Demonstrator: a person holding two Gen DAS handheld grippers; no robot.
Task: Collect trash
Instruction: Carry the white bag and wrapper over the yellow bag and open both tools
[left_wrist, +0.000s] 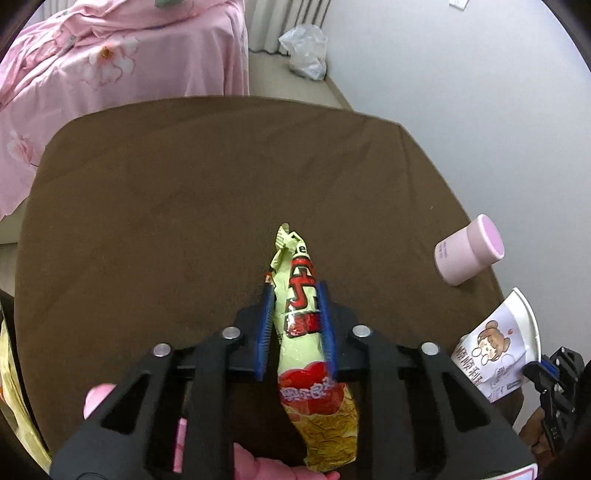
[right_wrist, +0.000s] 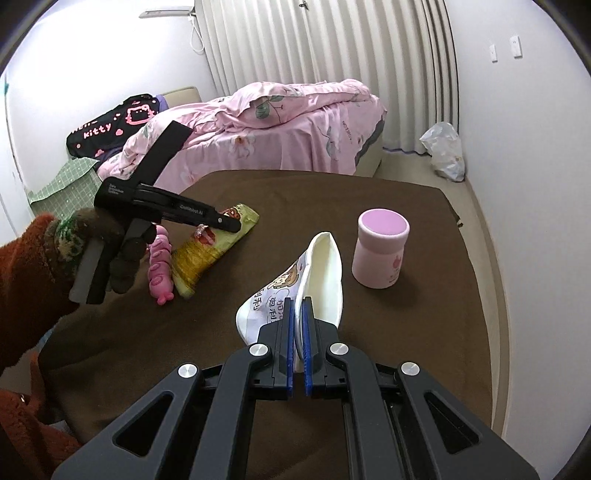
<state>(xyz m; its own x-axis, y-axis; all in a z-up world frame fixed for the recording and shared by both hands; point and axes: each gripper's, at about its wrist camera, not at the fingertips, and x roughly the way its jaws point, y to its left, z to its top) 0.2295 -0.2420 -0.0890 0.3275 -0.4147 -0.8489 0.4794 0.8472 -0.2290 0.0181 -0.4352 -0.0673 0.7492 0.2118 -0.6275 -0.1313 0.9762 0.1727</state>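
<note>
My left gripper (left_wrist: 295, 295) is shut on a green and yellow chip bag (left_wrist: 301, 317), which lies lengthwise between its blue pads on the brown table (left_wrist: 184, 192). The bag also shows in the right wrist view (right_wrist: 214, 247), under the left gripper (right_wrist: 236, 225). My right gripper (right_wrist: 298, 306) is shut on the rim of a crushed white paper cup (right_wrist: 317, 273) with a cartoon bear print, lying on its side. That cup shows at the right edge of the left wrist view (left_wrist: 498, 339).
A pink capped jar (right_wrist: 380, 251) stands right of the cup; it also shows in the left wrist view (left_wrist: 469, 254). A pink toy (right_wrist: 160, 266) lies beside the chip bag. A pink bed (right_wrist: 280, 125) is beyond the table. A plastic bag (right_wrist: 445, 149) sits on the floor by the wall.
</note>
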